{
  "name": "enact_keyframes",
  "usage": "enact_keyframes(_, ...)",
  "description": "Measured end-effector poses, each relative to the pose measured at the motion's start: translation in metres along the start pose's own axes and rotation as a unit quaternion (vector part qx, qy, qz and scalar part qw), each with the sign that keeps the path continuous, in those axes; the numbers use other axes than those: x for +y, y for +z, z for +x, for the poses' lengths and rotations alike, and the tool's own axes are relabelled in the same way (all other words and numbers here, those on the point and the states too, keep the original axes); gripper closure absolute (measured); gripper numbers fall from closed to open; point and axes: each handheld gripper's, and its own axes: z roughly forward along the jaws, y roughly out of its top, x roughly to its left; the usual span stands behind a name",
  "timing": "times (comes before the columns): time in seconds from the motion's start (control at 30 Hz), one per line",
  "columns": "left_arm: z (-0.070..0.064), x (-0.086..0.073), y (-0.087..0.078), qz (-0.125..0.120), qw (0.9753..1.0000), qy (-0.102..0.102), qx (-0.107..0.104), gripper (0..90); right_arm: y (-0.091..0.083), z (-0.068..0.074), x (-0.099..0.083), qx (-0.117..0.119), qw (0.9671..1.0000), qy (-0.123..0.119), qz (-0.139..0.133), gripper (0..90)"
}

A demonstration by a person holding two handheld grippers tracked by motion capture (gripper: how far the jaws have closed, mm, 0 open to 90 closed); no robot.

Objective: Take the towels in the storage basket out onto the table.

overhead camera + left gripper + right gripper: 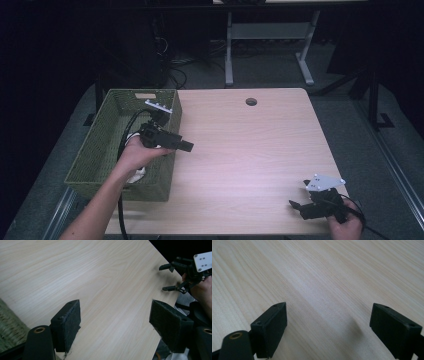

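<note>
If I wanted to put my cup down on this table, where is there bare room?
Nearly all of the light wooden table is bare: the wide stretch between the green woven basket at its left edge and the right gripper at the near right corner. The small round hole marks the far edge. It is crowded only where the left gripper reaches out from over the basket.

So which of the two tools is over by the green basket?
The left tool, at the basket's right rim on the table's left. The right tool sits far off at the table's near right corner.
</note>
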Motion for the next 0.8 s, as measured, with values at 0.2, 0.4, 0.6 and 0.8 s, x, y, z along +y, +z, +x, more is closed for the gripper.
enact_keyframes(0.2,0.014,-0.007,-0.012,-0.004,0.9999,-0.016,-0.003,25.8,0.000,0.000,0.000,0.001,1.0000,-0.004,-0.001,14.0)
enact_keyframes(0.4,0.027,-0.018,-0.031,-0.028,0.9988,-0.039,-0.002,27.2,0.001,0.001,0.001,0.001,1.0000,-0.007,-0.001,14.0)
enact_keyframes(0.6,0.040,-0.027,-0.043,-0.022,0.9981,-0.055,0.017,29.1,0.001,0.001,0.001,0.001,1.0000,-0.007,0.000,14.0)
enact_keyframes(0.8,0.054,-0.037,-0.052,-0.030,0.9961,-0.077,0.033,29.9,0.001,0.001,0.001,0.001,1.0000,-0.006,0.000,14.0)
